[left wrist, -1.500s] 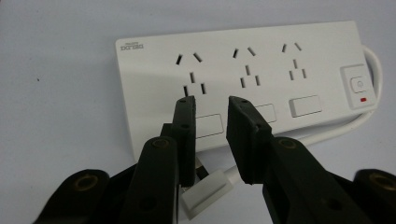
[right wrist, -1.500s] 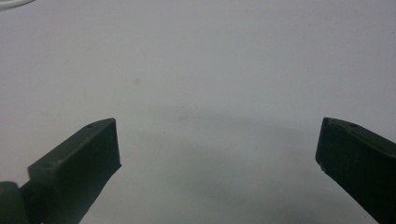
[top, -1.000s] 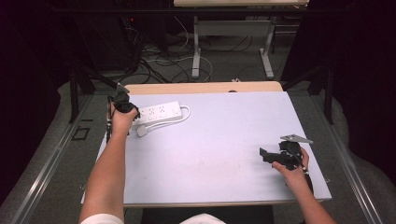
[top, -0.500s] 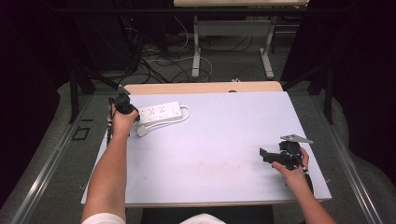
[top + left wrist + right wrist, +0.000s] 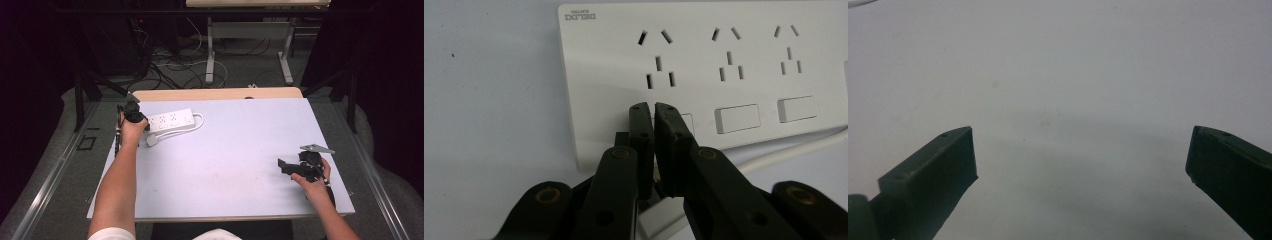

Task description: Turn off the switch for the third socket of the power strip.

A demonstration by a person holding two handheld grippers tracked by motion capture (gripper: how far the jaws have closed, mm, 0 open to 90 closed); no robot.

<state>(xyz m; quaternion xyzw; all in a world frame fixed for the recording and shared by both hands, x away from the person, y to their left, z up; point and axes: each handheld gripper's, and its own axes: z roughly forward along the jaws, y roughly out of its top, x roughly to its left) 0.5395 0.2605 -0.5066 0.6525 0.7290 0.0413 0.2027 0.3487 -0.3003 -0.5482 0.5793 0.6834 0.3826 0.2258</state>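
Near the table's (image 5: 225, 200) far left corner lies a white power strip (image 5: 171, 120), its cord looping beside it. The left gripper (image 5: 654, 107) has its jaws pressed together, gripping nothing, tips over the rocker switch nearest the strip's branded end. The step looks like pressing that switch: best to keep the jaws closed as one blunt tip and push straight down so the strip does not slide. Near the right edge, the right gripper (image 5: 281, 165) rests idle, jaws wide apart above bare table.
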